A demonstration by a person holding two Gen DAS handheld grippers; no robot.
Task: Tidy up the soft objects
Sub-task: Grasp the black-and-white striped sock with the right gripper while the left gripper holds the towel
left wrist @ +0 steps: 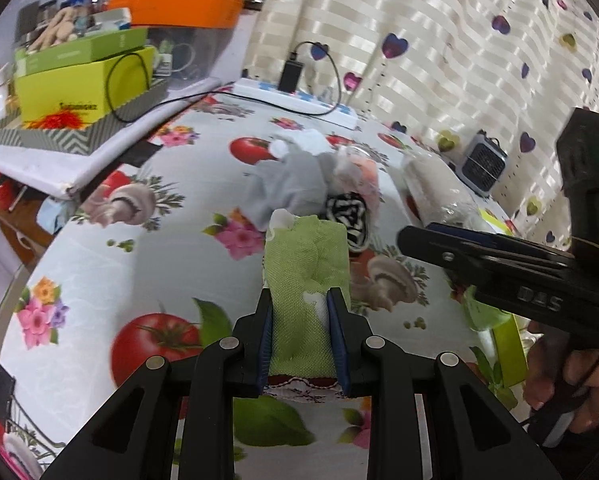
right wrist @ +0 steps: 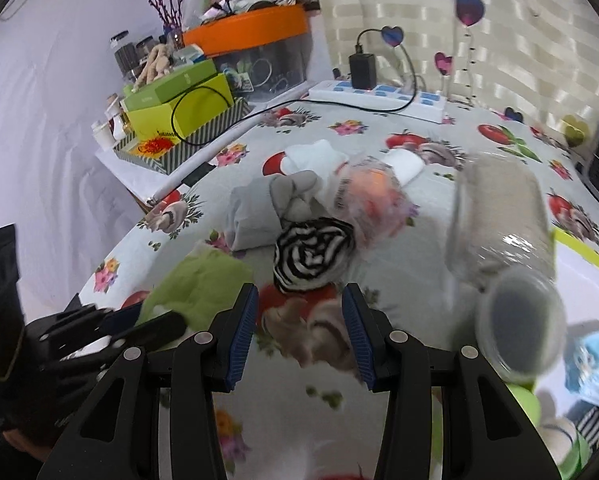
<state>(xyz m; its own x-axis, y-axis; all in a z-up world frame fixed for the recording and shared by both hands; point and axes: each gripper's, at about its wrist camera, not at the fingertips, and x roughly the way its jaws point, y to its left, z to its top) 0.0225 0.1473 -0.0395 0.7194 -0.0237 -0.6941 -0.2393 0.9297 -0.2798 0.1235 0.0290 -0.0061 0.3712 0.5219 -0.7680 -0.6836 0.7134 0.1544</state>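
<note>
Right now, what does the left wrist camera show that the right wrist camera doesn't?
Only the left wrist view shows the left gripper clamped on the green cloth. Only the right wrist view shows the right gripper open over bare tablecloth, plus a blue printed item at right. Both show the black-and-white striped roll, the grey cloth and the orange tub.

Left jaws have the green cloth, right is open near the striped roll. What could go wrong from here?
1. The right gripper sits close beside the green cloth; the two tools could collide.
2. The right gripper may nudge the wrapped roll when reaching for the striped sock roll.
</note>
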